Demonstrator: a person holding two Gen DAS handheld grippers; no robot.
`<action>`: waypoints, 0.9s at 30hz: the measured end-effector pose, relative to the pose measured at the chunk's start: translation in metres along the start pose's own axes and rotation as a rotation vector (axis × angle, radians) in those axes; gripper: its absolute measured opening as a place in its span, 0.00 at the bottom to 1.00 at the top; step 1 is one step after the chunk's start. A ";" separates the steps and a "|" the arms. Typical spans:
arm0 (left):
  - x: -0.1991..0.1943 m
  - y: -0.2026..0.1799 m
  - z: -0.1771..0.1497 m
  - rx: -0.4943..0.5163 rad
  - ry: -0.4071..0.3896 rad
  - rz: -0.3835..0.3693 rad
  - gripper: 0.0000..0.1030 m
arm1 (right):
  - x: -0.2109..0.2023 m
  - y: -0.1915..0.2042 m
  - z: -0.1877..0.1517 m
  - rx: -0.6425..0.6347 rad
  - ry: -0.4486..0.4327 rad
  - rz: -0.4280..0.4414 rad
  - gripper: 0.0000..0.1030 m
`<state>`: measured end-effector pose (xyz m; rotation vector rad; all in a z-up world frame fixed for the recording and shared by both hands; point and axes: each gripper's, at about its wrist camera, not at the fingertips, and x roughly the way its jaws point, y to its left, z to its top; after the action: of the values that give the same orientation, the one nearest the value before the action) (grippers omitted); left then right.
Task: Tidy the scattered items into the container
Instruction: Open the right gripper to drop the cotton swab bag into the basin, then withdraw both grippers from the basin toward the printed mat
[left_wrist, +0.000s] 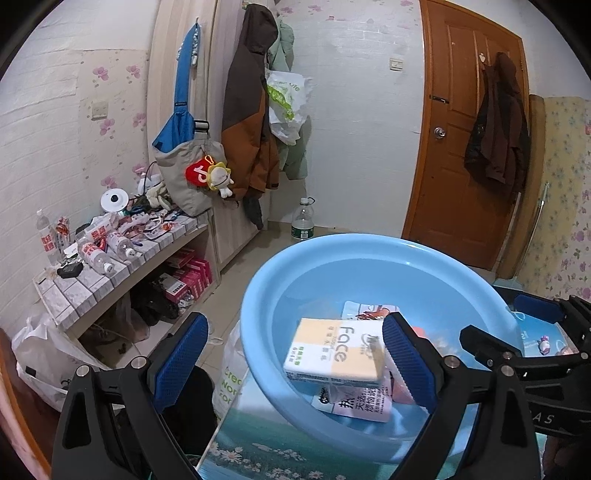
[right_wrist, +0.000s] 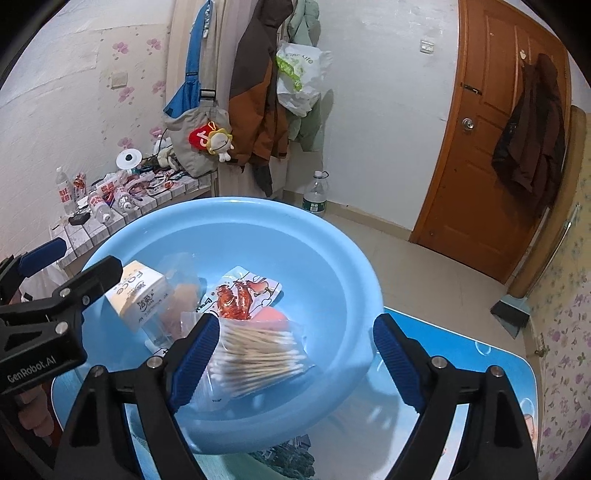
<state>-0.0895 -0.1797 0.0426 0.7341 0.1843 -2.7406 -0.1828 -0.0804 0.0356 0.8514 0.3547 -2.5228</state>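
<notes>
my left gripper (left_wrist: 295, 365) hangs with its blue pads (left_wrist: 181, 360) spread wide, nothing pressed between them. just ahead sits the light blue basin (left_wrist: 258, 295) on a table with a printed top (left_wrist: 258, 446). the face tissue pack (left_wrist: 332, 350) lies in the basin between my fingers, atop a white packet (left_wrist: 364, 408). my right gripper (left_wrist: 517, 332) reaches in from the right, over the basin's rim.

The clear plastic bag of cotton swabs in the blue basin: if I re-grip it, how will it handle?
The clear plastic bag of wooden-stick cotton swabs likely feels light. Its glossy, crinkled film looks floppy and probably slippery against the pads. The loose sticks may shift inside, so it could sag from the open right gripper unless pinched across the bundle.
</notes>
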 end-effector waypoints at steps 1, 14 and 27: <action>-0.001 -0.001 0.000 0.001 0.000 -0.002 0.93 | -0.001 -0.001 0.000 0.003 -0.001 0.001 0.84; -0.022 -0.011 0.002 0.009 -0.018 -0.016 0.93 | -0.028 -0.010 -0.002 0.044 -0.032 -0.012 0.84; -0.065 -0.031 0.000 0.031 -0.054 -0.048 0.93 | -0.079 -0.024 -0.021 0.127 -0.064 -0.040 0.84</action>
<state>-0.0454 -0.1343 0.0770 0.6706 0.1500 -2.8109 -0.1281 -0.0259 0.0708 0.8152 0.1946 -2.6253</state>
